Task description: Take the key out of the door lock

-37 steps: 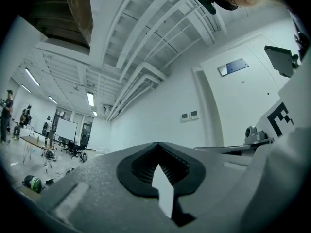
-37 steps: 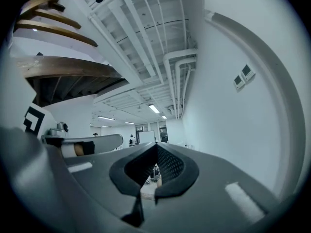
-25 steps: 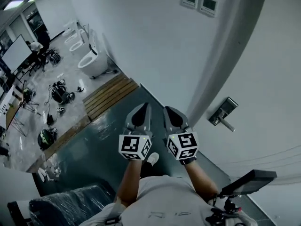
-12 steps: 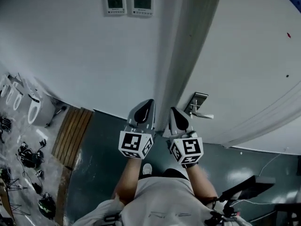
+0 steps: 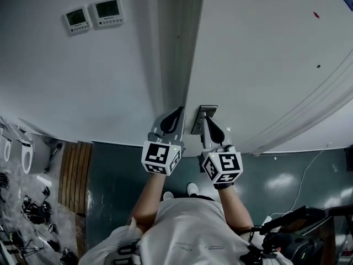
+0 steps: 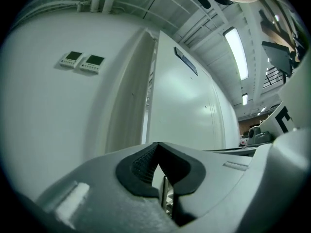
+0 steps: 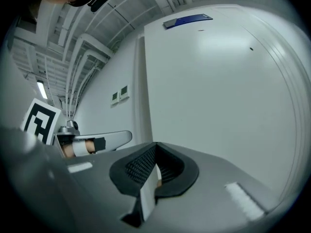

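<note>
The white door [image 5: 265,59] stands ahead, with its grey frame [image 5: 176,43] to its left. A metal lock plate [image 5: 203,115] sits at the door's edge, its lower part and handle hidden behind my right gripper [image 5: 208,123]. I cannot make out a key. My left gripper [image 5: 176,115] is beside it, in front of the frame. Both are shut with nothing between the jaws, and their tips are just short of the door. The left gripper view shows the frame [image 6: 129,96] and door [image 6: 187,101] over the left gripper [image 6: 158,147]. The right gripper [image 7: 155,148] faces the door [image 7: 218,86].
Two small wall control panels [image 5: 94,14] hang left of the frame. Down on the left are white toilets [image 5: 25,153], a wooden platform [image 5: 74,175] and gear on the floor. A cable [image 5: 309,167] runs over the dark floor at right. A blue sign [image 7: 187,19] tops the door.
The head view has swung from the room's floor round to the door. The lock plate has come from the right to directly ahead of the right gripper. Both grippers stayed shut.
</note>
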Available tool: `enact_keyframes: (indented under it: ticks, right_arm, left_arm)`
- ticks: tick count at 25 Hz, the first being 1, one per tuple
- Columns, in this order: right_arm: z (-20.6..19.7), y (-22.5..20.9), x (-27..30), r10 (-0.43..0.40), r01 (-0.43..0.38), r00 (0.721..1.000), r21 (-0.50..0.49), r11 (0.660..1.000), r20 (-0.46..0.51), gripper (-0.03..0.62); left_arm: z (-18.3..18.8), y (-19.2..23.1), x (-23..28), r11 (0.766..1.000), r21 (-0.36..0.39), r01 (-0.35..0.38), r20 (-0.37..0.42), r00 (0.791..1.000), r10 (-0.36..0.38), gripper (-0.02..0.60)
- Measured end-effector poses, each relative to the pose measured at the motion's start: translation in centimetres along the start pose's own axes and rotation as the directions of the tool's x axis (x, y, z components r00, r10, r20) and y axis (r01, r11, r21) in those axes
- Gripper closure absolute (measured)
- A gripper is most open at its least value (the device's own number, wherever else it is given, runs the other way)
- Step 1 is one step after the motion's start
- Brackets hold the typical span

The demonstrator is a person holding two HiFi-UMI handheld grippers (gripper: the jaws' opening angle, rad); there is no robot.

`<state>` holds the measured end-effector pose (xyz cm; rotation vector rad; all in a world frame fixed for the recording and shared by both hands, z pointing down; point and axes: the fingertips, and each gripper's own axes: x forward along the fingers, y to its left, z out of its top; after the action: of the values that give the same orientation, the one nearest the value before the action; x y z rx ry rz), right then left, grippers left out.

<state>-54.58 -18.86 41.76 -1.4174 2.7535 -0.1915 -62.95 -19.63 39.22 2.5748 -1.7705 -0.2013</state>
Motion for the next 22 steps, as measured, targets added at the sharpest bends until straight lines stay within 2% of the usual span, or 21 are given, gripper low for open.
enact_keyframes:
  ticks: [2,4,8,10,12,16,20,22]
  right_arm:
    - [-0.6,-1.5,0.0,-0.024,0.024,1.000,0.026,0.999,-0.011,0.592]
    - [-1.1,-2.5,0.0,-0.034,0.035,0.999,0.036,0.999,-0.022,0.592]
    - [-1.7,-4.1,-0.2,-0.047,0.048,0.998,0.044,0.998,-0.033,0.592]
    - [-1.7,-4.9,-0.1,-0.054,0.056,0.998,0.048,0.997,-0.033,0.592]
    - [-1.6,-5.4,0.1,-0.059,0.060,0.998,0.050,0.997,-0.032,0.592]
    - [-1.7,-5.8,0.4,-0.053,0.055,0.998,0.055,0.997,-0.036,0.592]
    - [-2.0,-5.8,0.7,-0.043,0.046,0.998,0.058,0.997,-0.044,0.592]
    - [-2.3,-5.7,0.7,-0.039,0.042,0.998,0.062,0.997,-0.052,0.592]
  left_arm:
    - [-1.0,-0.2,1.5,1.000,0.014,0.004,-0.034,0.999,-0.003,0.580]
    - [-2.0,0.4,2.7,0.999,0.047,-0.028,-0.065,0.997,0.031,0.578]
    - [-2.8,1.6,4.3,0.994,0.085,-0.071,-0.080,0.994,0.078,0.578]
    - [-2.5,1.7,4.8,0.995,0.075,-0.063,-0.068,0.995,0.068,0.577]
    - [-2.5,1.8,5.4,0.998,0.056,-0.041,-0.068,0.997,0.044,0.491]
    - [-3.4,1.9,6.3,0.999,0.033,-0.018,-0.092,0.996,0.021,0.417]
    - [-3.5,2.0,6.9,1.000,0.000,0.004,-0.091,0.996,-0.004,0.414]
    - [-3.5,1.7,7.0,1.000,0.009,0.021,-0.089,0.996,-0.020,0.445]
